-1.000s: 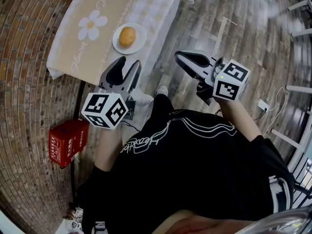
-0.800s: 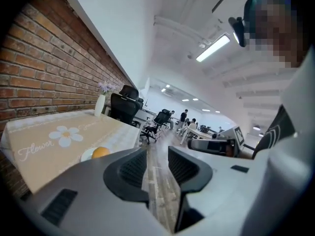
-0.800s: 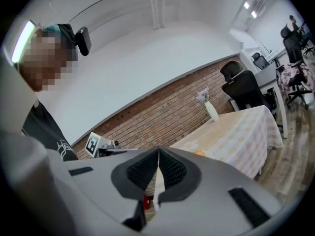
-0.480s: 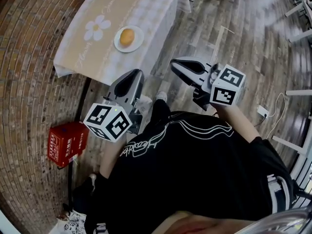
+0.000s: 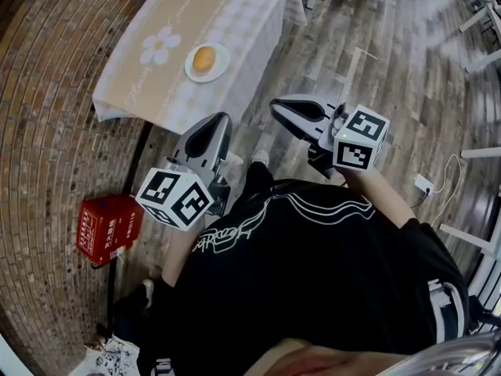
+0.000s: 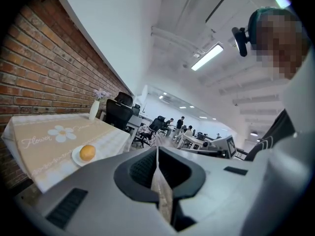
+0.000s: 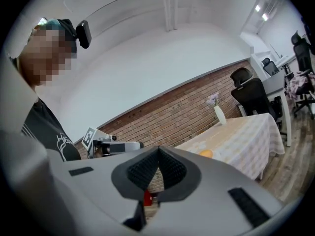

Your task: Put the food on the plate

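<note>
My left gripper (image 5: 221, 119) has just been closing, and its fingers (image 6: 143, 170) are clenched pad to pad with nothing between them. My right gripper (image 5: 275, 105) is clenched too, its tips meeting on nothing. A slit below those tips shows a red box (image 7: 147, 196) on the floor. The food (image 5: 203, 59), round and orange-yellow, lies on the white plate (image 5: 221, 67), well ahead of both pairs of fingers and touched by neither. In the head view it sits beyond the left fingertips and slightly to their left. The left gripper view shows it low to the left of the closed tips, and the right gripper view shows it right of the tips, far behind them. The plate rests near an edge of the desk (image 5: 243, 14), on a pale cloth with a white flower (image 5: 160, 45) printed just left of the plate. A white vase (image 6: 93, 110) stands at the desk's far end, past the food from the fingers. Both grippers hang over the wooden floor (image 5: 391, 77), short of the desk, the right fingers apart from the left and farther from the plate. The red box lies behind the left fingers, beside the brick wall (image 5: 47, 131).
</note>
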{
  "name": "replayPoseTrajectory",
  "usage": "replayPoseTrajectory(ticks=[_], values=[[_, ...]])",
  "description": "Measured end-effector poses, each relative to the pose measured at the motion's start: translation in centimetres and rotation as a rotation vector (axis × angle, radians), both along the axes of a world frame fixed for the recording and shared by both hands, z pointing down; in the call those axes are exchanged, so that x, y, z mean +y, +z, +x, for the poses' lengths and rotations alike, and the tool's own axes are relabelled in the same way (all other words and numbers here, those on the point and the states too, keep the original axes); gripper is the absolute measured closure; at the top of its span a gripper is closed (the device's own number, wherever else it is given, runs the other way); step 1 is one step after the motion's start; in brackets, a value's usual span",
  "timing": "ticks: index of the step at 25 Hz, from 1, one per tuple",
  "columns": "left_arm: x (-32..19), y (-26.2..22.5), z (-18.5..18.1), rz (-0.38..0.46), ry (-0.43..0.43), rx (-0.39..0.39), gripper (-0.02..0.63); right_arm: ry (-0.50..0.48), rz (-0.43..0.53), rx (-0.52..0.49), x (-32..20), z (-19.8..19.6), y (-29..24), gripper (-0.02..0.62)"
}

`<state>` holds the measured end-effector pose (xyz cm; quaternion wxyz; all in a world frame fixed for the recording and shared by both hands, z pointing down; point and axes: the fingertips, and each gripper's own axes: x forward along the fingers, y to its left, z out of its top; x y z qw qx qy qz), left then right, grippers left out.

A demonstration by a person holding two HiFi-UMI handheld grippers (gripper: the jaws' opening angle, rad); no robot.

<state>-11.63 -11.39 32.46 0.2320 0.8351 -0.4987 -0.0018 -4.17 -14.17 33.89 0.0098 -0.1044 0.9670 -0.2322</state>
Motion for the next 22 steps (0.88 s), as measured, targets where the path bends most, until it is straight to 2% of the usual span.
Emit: replayPoseTrajectory(ticks=[13,22], values=[[-0.3,-0.2,0.0,0.013,-0.002,-0.024,0.591,0.028,0.01,-0.019,-0.6,0.4,-0.6,0.598],[-1.0,0.2,-1.9,0.012,-0.018,-0.019,0.592,0.026,0.018,-0.002,-1.4,-1.2,-0.2,0.598]])
